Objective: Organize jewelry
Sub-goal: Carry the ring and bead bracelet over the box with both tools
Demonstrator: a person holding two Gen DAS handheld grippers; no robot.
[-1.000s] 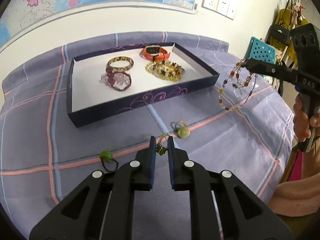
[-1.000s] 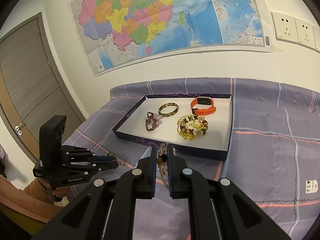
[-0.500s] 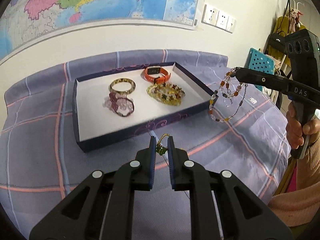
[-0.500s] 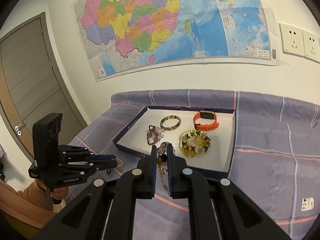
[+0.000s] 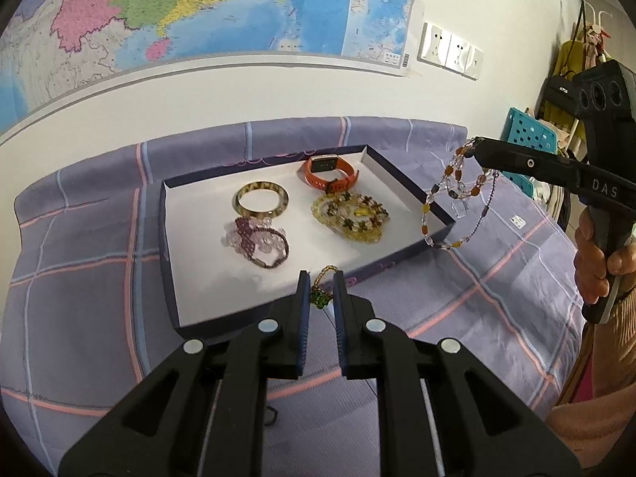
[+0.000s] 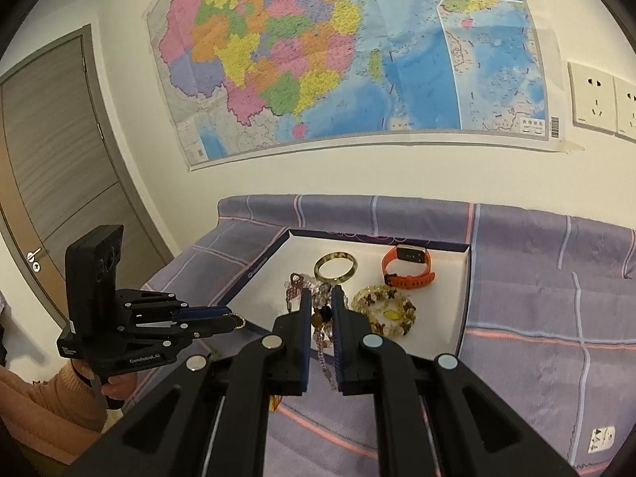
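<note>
My left gripper (image 5: pixel 321 288) is shut on a small gold chain ring with a green bead (image 5: pixel 321 297), held over the near wall of the dark blue tray (image 5: pixel 166 238). The right gripper (image 6: pixel 321 306) is shut on a long beaded strand (image 6: pixel 322 320); that strand (image 5: pixel 457 198) dangles beside the tray's right corner. On the tray's white floor lie a yellow-brown bangle (image 5: pixel 260 198), an orange watch (image 5: pixel 330 169), a yellow beaded bracelet (image 5: pixel 351 212) and a purple beaded bracelet (image 5: pixel 258 238). The right wrist view shows the left gripper (image 6: pixel 234 322) left of the tray.
A purple checked cloth (image 5: pixel 79 298) covers the table, which stands against a white wall with a map (image 6: pixel 318 59) and sockets (image 5: pixel 449 51). A teal basket (image 5: pixel 524 135) and hanging bags stand at the right. A door (image 6: pixel 51 159) is on the left.
Both grippers have risen and moved toward the tray with their pieces. Two rings seen on the cloth have dropped out of the left wrist view.
</note>
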